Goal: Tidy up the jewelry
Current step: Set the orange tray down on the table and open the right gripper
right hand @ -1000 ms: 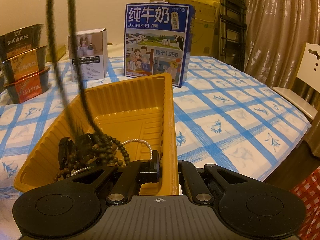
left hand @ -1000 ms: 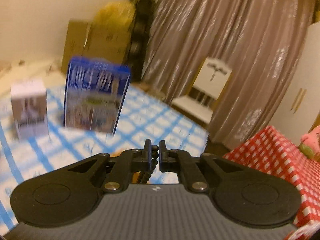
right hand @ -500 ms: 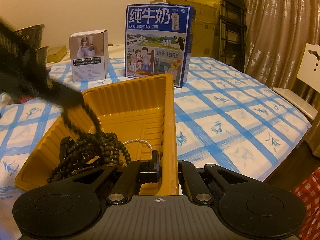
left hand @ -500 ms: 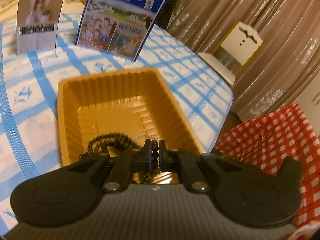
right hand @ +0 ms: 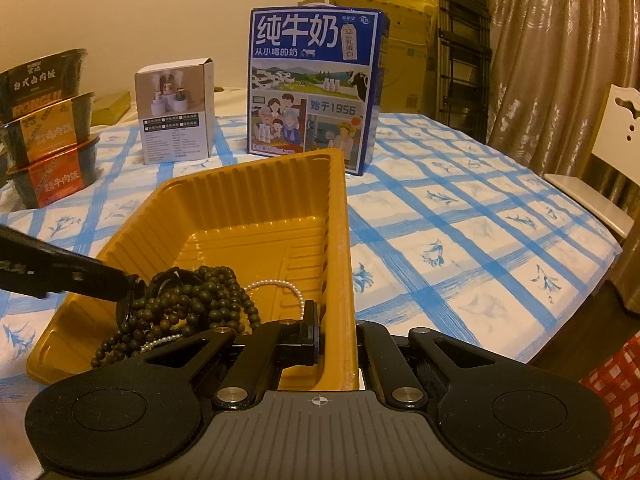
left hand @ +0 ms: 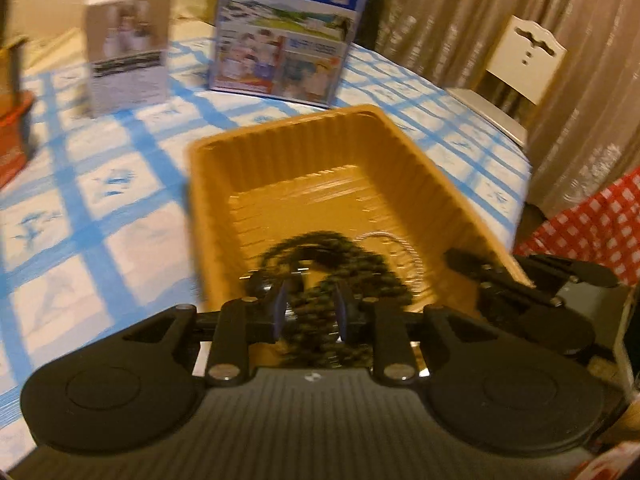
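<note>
Your left gripper (left hand: 310, 312) and right gripper (right hand: 336, 338) were matte black, with ribbed grey bodies, round side discs, silver screws and blue-edged finger pads (left hand: 280, 310).

On the blue milk carton (right hand: 314, 88) ahead of me I read 纯牛奶 in big white characters, 从小喝的奶 beneath them, and 始于1956 lower on the front — a small tag at its upper right shows 3.2g. The stacked bowls (right hand: 48, 128) at my left carry HONGLII on the top band and 台式卤肉饭 above it. The small white box (right hand: 174, 114) has print too fine for me to read.
</note>
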Tool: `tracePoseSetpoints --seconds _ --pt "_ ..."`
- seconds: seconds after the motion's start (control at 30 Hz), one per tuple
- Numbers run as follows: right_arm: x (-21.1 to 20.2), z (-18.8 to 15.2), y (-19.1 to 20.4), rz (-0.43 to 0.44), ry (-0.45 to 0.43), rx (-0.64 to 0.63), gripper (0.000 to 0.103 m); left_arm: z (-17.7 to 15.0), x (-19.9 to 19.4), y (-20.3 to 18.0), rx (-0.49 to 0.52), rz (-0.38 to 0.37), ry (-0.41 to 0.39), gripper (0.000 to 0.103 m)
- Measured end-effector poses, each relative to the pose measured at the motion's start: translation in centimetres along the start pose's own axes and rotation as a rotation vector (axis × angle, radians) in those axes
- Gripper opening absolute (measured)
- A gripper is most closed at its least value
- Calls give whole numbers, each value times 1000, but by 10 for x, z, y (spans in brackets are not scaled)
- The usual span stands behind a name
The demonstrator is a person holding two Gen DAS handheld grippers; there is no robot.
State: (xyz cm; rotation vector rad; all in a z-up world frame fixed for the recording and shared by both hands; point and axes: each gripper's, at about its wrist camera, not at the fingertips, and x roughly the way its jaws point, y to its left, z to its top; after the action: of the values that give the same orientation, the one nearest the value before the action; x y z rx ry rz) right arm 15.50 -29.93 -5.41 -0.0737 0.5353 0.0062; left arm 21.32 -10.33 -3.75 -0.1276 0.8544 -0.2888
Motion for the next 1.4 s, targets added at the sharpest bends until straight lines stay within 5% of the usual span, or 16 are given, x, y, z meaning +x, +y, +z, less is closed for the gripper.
tracePoseSetpoints --seconds 0.43,0.8,1.1,1.17,1.23,1.27,1.3,1.4 --pt "41 21 6 90 -2 29 3 -19 -49 72 -98 228 -82 23" --pt "95 43 18 234 -1 -24 3 -29 -48 106 -129 327 -64 26" --pt "122 43 15 280 38 -72 6 -36 -40 110 -105 395 -38 38" --pt "123 42 14 281 40 -93 15 -36 -40 110 -110 395 -37 42" --pt "120 44 12 272 25 -84 66 -36 -42 110 -109 397 -40 46" --pt "117 45 9 268 -1 -63 77 -36 -42 109 -106 397 -41 48" --pt "113 48 6 270 -25 -44 84 -37 -43 107 -100 399 -44 49" --pt "102 58 1 240 -23 -13 84 -38 -48 102 -90 407 -52 54"
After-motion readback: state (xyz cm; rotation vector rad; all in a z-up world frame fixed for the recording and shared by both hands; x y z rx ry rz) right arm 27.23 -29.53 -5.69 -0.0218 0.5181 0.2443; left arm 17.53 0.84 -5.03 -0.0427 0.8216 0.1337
